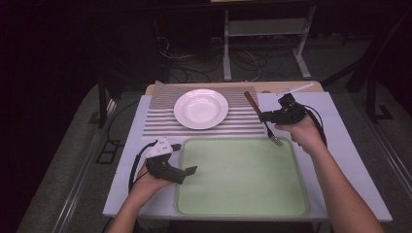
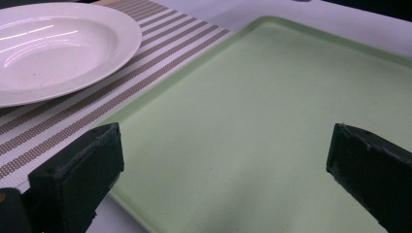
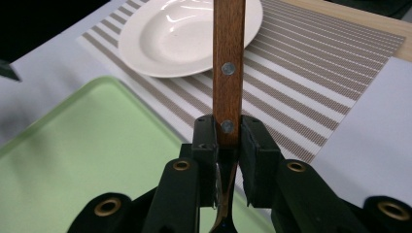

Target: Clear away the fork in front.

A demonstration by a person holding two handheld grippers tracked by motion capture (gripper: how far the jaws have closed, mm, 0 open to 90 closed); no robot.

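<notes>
Wood-handled fork (image 1: pixel 262 118) is clamped in the right gripper (image 1: pixel 266 116), raised over the tray's (image 1: pixel 243 204) far right corner with tines down, while the left gripper (image 1: pixel 185 158) rests low at the tray's left edge, jaws apart, beside mat (image 1: pixel 160 121) and plate (image 1: pixel 201 108).

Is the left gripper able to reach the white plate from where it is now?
Probably yes. The left gripper hangs open over the green tray's left edge, and only flat striped placemat lies between it and the white plate. The right gripper, holding the fork, is off to the side.
</notes>
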